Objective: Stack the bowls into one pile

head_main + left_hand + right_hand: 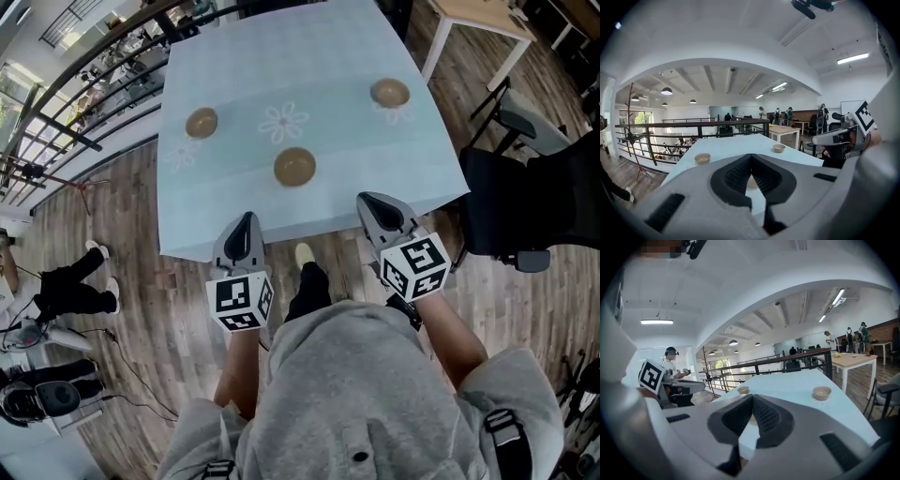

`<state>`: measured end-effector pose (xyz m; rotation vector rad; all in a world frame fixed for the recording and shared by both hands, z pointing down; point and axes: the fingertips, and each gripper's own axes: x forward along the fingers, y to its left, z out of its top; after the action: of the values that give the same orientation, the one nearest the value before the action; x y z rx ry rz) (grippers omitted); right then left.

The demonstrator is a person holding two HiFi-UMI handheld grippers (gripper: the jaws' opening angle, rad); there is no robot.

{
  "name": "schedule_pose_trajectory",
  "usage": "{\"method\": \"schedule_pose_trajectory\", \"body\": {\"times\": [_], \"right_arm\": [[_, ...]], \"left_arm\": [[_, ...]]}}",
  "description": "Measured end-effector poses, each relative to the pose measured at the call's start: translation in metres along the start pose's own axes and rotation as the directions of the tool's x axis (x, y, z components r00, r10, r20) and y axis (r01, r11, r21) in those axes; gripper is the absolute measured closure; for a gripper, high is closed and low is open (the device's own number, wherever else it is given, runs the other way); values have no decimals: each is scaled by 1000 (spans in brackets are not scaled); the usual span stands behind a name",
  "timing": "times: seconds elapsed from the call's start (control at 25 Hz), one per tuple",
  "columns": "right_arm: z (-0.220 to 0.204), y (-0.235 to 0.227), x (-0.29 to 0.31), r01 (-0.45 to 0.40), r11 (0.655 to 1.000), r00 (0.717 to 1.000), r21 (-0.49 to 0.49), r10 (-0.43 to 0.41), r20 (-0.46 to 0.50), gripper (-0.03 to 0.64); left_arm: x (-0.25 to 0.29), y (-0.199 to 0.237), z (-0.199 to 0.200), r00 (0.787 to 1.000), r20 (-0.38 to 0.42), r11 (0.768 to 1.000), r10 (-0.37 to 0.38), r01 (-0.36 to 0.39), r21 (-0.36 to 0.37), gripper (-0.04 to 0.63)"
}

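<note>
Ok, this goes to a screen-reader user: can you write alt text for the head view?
Three brown bowls, the left bowl, middle bowl and right bowl, sit unstacked on a pale blue table. Near its front edge, a person in a grey hoodie holds the left gripper and right gripper, both shut and empty.

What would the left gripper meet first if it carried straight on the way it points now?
Probably the middle bowl, which sits right behind the shut, empty tips of the left gripper in its own view; depth is unclear, so the table could come first.
</note>
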<state>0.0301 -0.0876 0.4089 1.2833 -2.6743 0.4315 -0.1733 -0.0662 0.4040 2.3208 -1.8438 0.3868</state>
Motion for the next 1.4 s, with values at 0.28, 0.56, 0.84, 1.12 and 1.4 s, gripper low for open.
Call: {"method": "schedule_pose_trajectory", "body": {"times": [0.28, 0.56, 0.84, 1.12, 1.4], "right_arm": [[23, 4, 61, 0, 1000, 1000, -14, 0, -9, 591], [35, 5, 109, -2, 1000, 1000, -21, 1, -28, 591], [38, 8, 146, 20, 1000, 999, -23, -21, -44, 589], [40, 5, 167, 60, 998, 997, -22, -61, -50, 591], [39, 5, 176, 94, 995, 994, -30, -95, -56, 589]], "left_arm": [[42, 55, 12, 1000, -4, 1000, 1, -1, -7, 577], [81, 99, 19, 1000, -22, 1000, 3, -3, -10, 577], [108, 139, 15, 999, -44, 1000, -10, 10, -5, 577], [135, 158, 11, 998, -50, 999, -39, 40, 11, 577], [161, 177, 4, 997, -50, 998, -54, 56, 33, 575]]}}
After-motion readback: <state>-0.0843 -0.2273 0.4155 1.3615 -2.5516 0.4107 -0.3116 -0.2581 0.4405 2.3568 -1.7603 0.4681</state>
